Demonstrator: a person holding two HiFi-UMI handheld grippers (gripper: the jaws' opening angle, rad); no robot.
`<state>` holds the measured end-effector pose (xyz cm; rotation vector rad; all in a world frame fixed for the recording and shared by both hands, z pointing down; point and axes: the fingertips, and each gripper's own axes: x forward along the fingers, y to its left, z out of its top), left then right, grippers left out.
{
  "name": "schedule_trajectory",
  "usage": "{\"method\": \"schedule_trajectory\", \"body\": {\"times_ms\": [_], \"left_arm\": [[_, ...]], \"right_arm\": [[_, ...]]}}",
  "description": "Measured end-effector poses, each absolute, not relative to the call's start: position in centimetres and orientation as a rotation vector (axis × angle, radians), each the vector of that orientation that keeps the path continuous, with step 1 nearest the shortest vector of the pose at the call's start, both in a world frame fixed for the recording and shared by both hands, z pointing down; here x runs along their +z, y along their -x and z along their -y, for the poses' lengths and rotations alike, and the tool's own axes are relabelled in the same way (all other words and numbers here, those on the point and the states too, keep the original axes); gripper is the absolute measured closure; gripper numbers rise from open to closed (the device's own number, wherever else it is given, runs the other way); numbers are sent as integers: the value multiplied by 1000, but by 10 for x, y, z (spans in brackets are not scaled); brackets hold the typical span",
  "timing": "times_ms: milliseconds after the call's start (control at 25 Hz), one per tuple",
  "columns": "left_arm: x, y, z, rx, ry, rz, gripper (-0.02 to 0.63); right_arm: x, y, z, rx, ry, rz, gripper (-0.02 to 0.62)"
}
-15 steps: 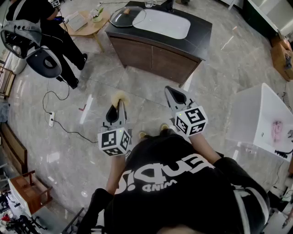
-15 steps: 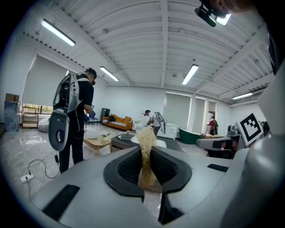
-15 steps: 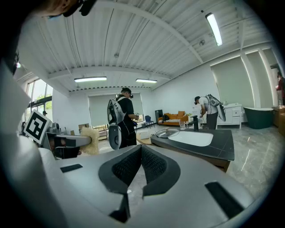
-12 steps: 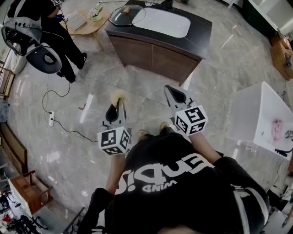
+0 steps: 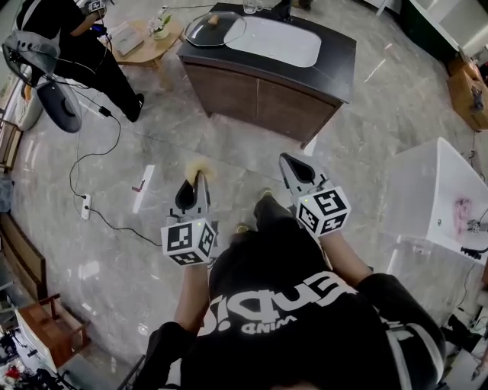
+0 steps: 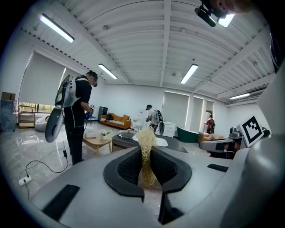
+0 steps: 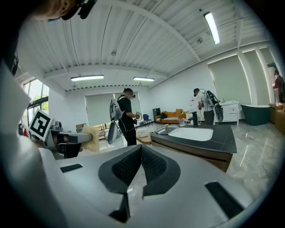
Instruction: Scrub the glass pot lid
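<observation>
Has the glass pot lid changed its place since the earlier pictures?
No. The glass pot lid still lies at the left end of the dark counter, beside the white basin, as before.

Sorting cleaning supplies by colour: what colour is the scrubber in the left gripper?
The scrubber is pale straw-yellow, fibrous; clearest in the left gripper view.

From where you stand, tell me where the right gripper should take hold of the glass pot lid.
Probably the knob at its centre, from straight above. The glass pot lid lies flat, dome up, on the counter, so its rim sits low and is hard to pinch.
</observation>
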<state>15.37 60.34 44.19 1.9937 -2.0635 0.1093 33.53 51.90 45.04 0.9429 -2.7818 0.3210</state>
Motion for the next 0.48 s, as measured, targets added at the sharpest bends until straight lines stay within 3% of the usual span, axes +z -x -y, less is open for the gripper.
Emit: {"method": "schedule_trajectory", "body": {"times_ms": [480], "left_arm": [[444,-109,-527,106,-2011,2060,551]], "right_arm": [[452,-284,-444,322,-957,2792,581]]}}
